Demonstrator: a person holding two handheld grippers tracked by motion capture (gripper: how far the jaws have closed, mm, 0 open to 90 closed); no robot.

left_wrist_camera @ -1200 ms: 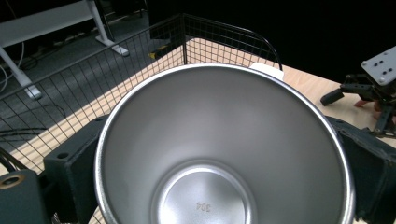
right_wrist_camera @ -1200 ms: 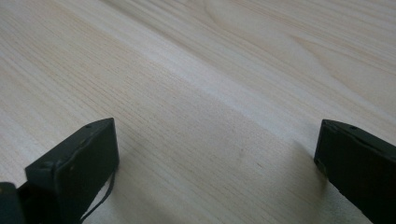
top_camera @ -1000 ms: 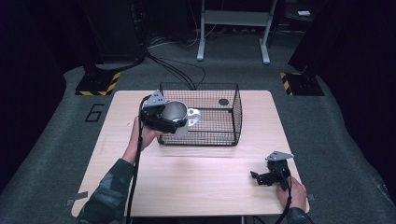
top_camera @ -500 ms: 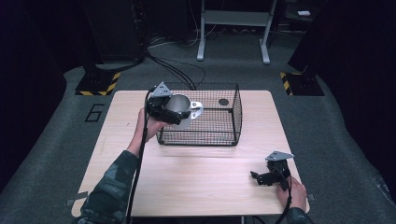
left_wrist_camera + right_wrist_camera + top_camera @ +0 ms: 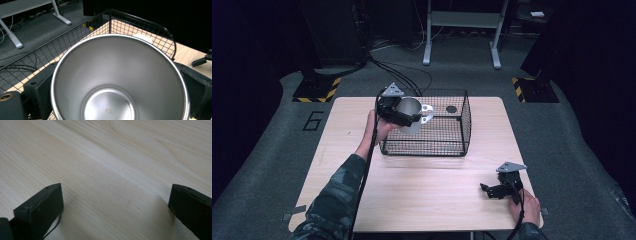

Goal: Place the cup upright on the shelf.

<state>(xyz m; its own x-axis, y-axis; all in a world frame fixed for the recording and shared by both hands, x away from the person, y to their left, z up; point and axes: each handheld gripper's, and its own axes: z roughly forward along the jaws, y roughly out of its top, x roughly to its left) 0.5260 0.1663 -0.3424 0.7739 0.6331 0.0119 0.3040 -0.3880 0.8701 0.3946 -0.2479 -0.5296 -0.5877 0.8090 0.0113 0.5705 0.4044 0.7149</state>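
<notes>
The left tool [image 5: 404, 114] is clamped on a silver stainless-steel cup with a side handle [image 5: 413, 115], one black jaw on each side of the cup wall. The cup is held in the air at the left end of the black wire-mesh basket [image 5: 460, 131], level with its upper rim and tipped on its side. In the left gripper view the open mouth of the cup [image 5: 117, 80] faces the camera, the polished base is visible inside, and the basket mesh [image 5: 75, 37] runs behind and around it. The basket stands on the light wooden surface [image 5: 427, 192], toward its far edge, and a small dark round object [image 5: 451, 109] lies on the basket floor near the far right corner. The right tool [image 5: 498, 189] rests low on the surface near the front right corner, well apart from the basket. Its jaws are spread wide with nothing between them, and the right gripper view shows bare wood grain [image 5: 115, 170] in the gap.
</notes>
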